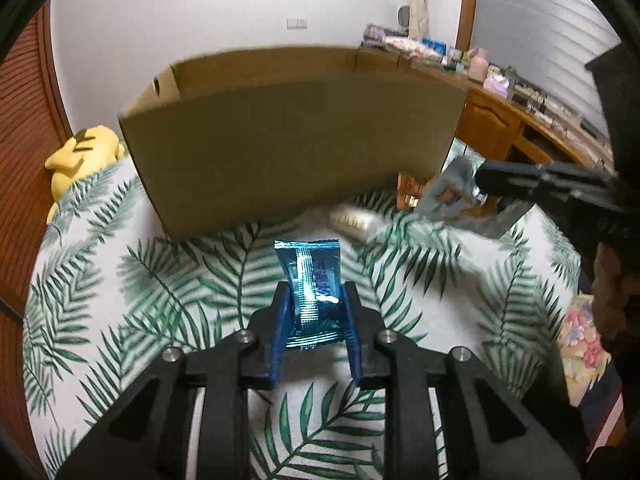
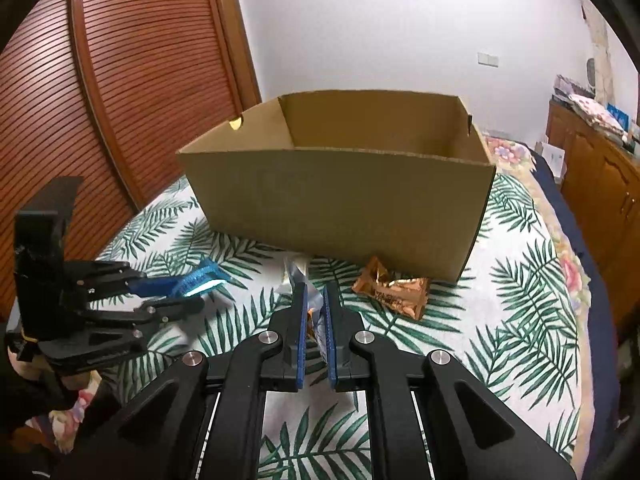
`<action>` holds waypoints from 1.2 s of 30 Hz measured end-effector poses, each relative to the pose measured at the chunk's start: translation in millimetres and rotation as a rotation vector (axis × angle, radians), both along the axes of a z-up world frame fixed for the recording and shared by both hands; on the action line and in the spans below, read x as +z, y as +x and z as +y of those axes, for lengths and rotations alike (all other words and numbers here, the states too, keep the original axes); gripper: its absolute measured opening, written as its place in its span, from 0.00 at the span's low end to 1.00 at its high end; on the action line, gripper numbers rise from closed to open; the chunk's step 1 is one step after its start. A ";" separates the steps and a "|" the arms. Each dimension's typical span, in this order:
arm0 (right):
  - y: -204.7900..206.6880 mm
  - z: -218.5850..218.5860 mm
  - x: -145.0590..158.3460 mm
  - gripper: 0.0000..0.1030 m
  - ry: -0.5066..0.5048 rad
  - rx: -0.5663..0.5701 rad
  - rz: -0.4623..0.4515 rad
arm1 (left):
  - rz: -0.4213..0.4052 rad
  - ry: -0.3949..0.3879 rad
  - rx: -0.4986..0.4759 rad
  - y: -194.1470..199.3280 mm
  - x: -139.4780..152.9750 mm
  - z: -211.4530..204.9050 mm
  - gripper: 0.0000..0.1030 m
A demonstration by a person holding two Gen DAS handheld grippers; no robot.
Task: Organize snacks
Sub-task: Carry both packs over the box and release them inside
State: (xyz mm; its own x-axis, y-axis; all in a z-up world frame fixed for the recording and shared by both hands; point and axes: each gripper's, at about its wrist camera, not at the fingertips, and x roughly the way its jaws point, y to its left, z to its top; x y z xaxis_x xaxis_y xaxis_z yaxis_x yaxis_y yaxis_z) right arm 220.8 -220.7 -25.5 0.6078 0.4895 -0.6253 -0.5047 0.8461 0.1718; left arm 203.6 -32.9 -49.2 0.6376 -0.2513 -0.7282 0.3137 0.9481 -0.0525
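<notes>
Blue packet (image 1: 314, 292) between left fingers (image 1: 282, 320)

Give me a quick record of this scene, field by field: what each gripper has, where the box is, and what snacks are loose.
left gripper: shut on blue packet
right gripper: shut on silver packet
box: open-topped cardboard, upright on the leaf-print cloth, ahead of both grippers
loose snacks: copper packet on the cloth against the box front; pale packet, blurred
box contents: not visible
</notes>
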 end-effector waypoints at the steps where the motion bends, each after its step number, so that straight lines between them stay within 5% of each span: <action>1: 0.6 -0.3 2.5 0.05 0.004 0.002 -0.003 | -0.014 -0.007 0.000 -0.1 5.6 1.3 0.22; 20: 26.6 2.0 87.8 0.05 0.010 0.052 -0.152 | -0.177 -0.072 -0.005 50.9 97.0 7.5 0.22; 36: 74.7 20.8 105.5 0.05 -0.040 0.071 -0.216 | -0.172 -0.062 0.016 118.0 97.3 9.0 0.23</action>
